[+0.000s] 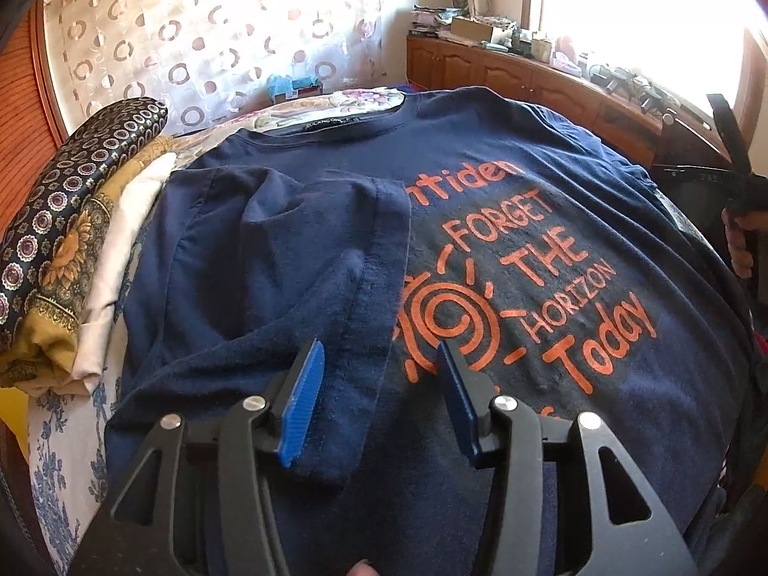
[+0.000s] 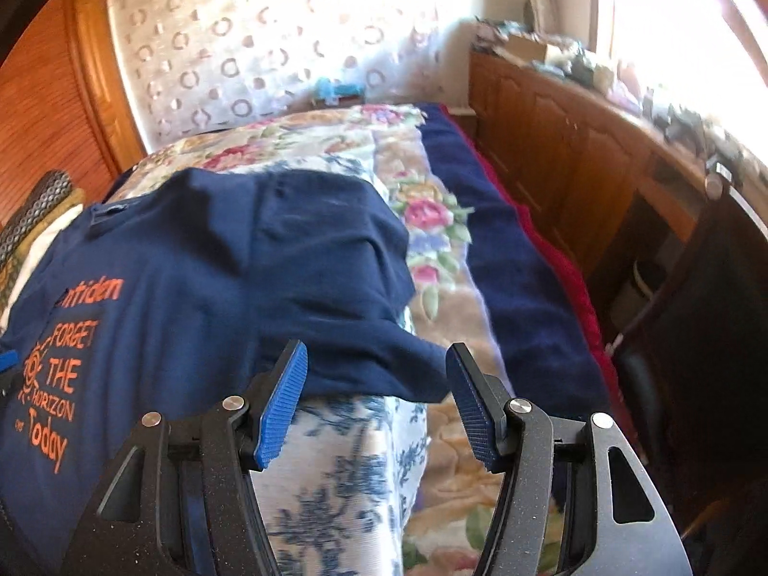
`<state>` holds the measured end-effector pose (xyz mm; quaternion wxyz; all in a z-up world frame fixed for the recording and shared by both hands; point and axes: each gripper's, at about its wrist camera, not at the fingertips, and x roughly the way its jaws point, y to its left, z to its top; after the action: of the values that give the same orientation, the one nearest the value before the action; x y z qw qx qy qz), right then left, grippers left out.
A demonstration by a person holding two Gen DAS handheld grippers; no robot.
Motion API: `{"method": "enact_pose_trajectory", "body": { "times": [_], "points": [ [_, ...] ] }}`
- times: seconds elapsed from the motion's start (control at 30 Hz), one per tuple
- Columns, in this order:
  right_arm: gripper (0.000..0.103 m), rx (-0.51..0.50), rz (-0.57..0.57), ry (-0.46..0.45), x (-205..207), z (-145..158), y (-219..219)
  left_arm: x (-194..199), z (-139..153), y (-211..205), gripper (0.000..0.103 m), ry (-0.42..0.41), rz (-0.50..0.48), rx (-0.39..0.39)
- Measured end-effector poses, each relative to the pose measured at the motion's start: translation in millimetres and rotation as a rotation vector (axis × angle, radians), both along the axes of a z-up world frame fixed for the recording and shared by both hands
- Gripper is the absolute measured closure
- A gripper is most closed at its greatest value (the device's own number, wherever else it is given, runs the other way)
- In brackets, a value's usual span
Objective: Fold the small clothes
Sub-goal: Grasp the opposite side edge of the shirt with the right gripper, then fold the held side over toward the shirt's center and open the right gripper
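Our navy cotton T-shirt with orange lettering (image 1: 504, 264) lies flat on the floral bedspread (image 2: 336, 456), its left sleeve folded inward beneath our left claw (image 1: 379, 398), jaws apart, empty. Our right claw (image 2: 377, 403), also parted and empty, hovers at the shirt's loose right sleeve edge; open bedspread lies beyond it.

Floral bedspread (image 2: 432, 221), patterned curtain (image 1: 216, 33), wooden cabinets (image 1: 504, 72) — cluttered top, bright window (image 1: 638, 0)

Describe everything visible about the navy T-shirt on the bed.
The navy T-shirt lies front up on the floral bedspread, soft knit, orange print reading FORGET THE HORIZON Today with a spiral sun. One sleeve is folded across the chest; the other sleeve lies rumpled, unfolded. Neither gripper touches it.
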<state>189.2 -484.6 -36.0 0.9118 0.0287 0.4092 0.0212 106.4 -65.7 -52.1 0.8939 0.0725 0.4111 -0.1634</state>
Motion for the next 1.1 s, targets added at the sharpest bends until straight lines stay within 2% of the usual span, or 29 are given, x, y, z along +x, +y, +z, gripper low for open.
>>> {"method": "enact_pose_trajectory", "body": {
  "times": [0.13,0.43,0.53,0.6,0.63,0.7,0.8,0.93,1.1],
  "points": [
    [0.042,0.062,-0.016,0.043,3,-12,-10,0,0,-1,0.054,0.001,-0.001,-0.003],
    [0.042,0.183,-0.008,0.074,14,-14,-25,0,-1,-1,0.053,0.001,-0.001,-0.001],
    [0.053,0.231,0.009,0.08,20,-15,-25,0,-1,-1,0.053,0.001,-0.001,0.0],
    [0.067,0.243,0.026,0.08,22,-14,-22,0,-1,-1,0.053,0.001,-0.001,0.001],
    [0.071,0.238,0.037,0.08,21,-12,-19,0,0,-1,0.053,0.001,-0.001,0.001],
    [0.087,0.216,0.057,0.078,20,-8,-13,0,-1,-1,0.053,0.001,-0.001,0.002],
    [0.097,0.097,0.057,0.069,20,-2,-1,0,-1,-2,0.053,0.001,-0.001,0.002],
    [0.1,-0.014,0.065,0.018,17,7,13,1,0,-1,0.053,0.0,0.0,0.005],
    [0.101,-0.085,0.093,-0.119,4,38,38,1,0,-1,0.052,-0.001,0.0,0.006]
  ]
}}
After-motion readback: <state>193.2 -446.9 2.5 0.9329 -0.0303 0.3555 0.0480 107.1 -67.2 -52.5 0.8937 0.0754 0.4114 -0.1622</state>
